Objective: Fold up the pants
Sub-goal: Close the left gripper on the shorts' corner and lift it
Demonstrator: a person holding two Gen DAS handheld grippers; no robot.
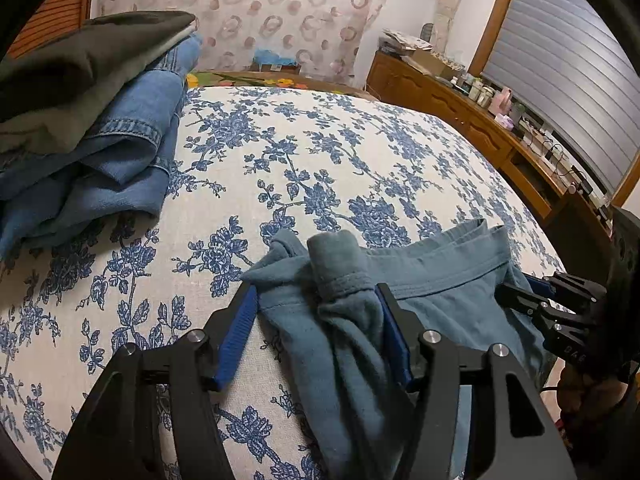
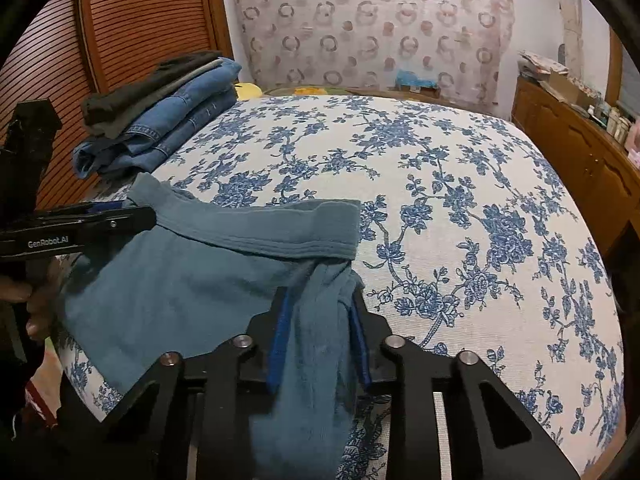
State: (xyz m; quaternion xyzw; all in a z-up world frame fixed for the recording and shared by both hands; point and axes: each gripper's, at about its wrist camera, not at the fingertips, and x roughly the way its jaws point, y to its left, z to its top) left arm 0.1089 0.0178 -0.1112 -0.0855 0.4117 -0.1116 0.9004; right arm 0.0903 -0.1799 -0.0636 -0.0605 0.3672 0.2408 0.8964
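Teal pants (image 1: 432, 276) lie at the near edge of a bed with a blue floral cover (image 1: 320, 152); they also show in the right wrist view (image 2: 192, 280). My left gripper (image 1: 316, 300) is open, with a bunched end of the waistband between its blue pads, and it also shows at the left in the right wrist view (image 2: 132, 216). My right gripper (image 2: 320, 304) is shut on the other bunched end of the pants, and it also shows at the right in the left wrist view (image 1: 532, 300).
A stack of folded jeans and dark clothes (image 1: 92, 128) sits at the bed's far left, also in the right wrist view (image 2: 160, 120). A wooden dresser (image 1: 480, 120) with clutter runs along the right. A louvered wooden door (image 2: 140, 20) is behind the stack.
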